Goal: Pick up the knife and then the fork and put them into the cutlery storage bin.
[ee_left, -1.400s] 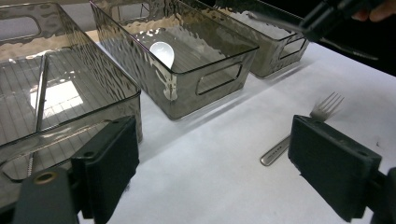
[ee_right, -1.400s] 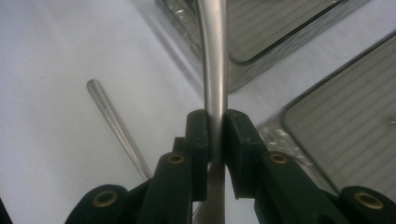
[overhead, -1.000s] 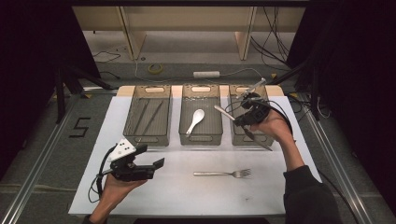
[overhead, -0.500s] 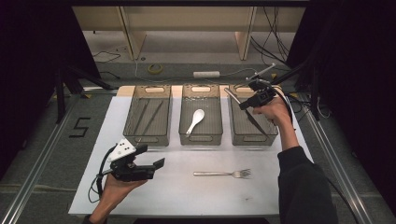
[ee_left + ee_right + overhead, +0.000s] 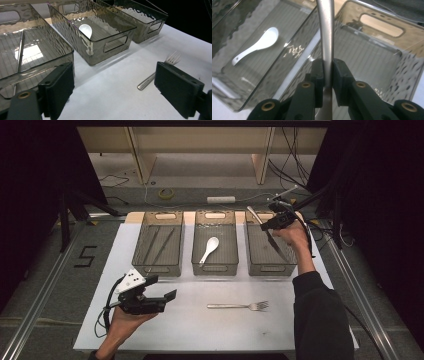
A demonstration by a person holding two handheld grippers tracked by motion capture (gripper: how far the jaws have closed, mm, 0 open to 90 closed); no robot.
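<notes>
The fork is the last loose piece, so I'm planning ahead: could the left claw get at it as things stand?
Probably yes: the left claw is open and holds nothing, and only bare white mat lies between it and the fork.

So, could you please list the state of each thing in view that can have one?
Left gripper: open, holding nothing, above the white mat.
Right gripper: shut on the knife, above the right bin.
Knife: held, tilted, off the bin floor.
White spoon: lying in the middle bin.
Fork: lying loose on the mat.
Left bin: holds thin metal utensils.
Right bin: nothing lying inside.
</notes>
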